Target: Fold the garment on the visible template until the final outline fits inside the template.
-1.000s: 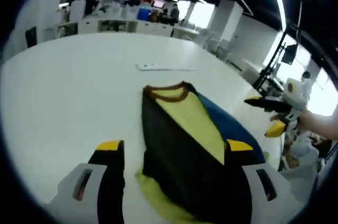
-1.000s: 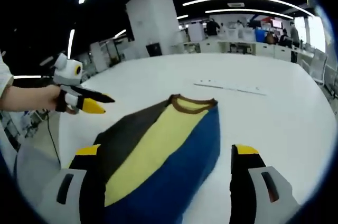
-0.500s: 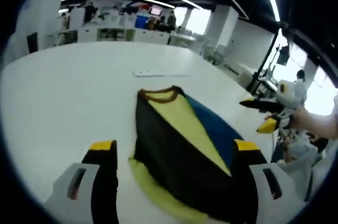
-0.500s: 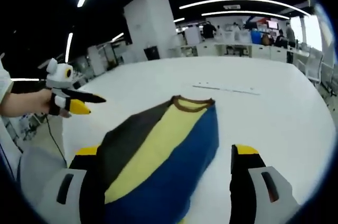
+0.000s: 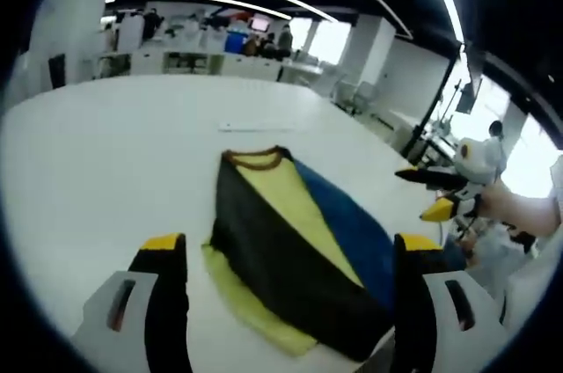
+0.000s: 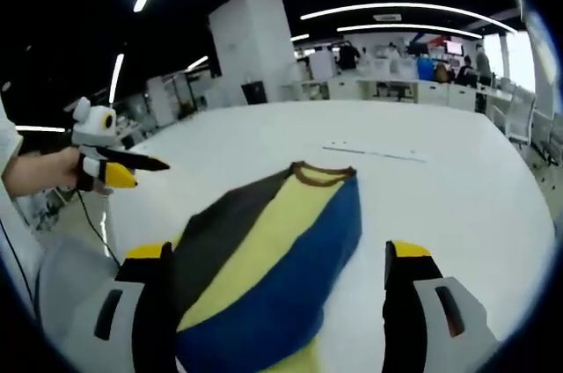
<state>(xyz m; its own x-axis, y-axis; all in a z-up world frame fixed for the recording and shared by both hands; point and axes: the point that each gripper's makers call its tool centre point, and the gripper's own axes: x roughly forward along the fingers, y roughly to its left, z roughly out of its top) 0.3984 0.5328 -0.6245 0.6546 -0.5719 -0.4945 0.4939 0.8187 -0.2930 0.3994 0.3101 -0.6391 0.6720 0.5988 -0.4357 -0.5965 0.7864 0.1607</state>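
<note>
A: L cam?
B: Looks across table (image 5: 106, 144) from near edge, garment (image 5: 290, 250) close.
A: R cam?
B: Same garment (image 6: 264, 259), opp. side; each view catches other gripper.

Matt cloth garment (image 5: 290, 241); smooth white table (image 5: 106, 153).

One garment (image 5: 295, 254) lies on one white table (image 5: 106, 153), folded so that three colour bands show across it: black, yellow and blue (a brown collar (image 5: 255, 157) tops them). One thin pale strip (image 5: 251, 127) lies on the table beyond the collar. Two grippers are in sight: the left gripper (image 5: 290, 254) with two yellow-tipped jaws spread apart, and the right gripper (image 6: 274, 259) likewise. Background people are too small to count.
</note>
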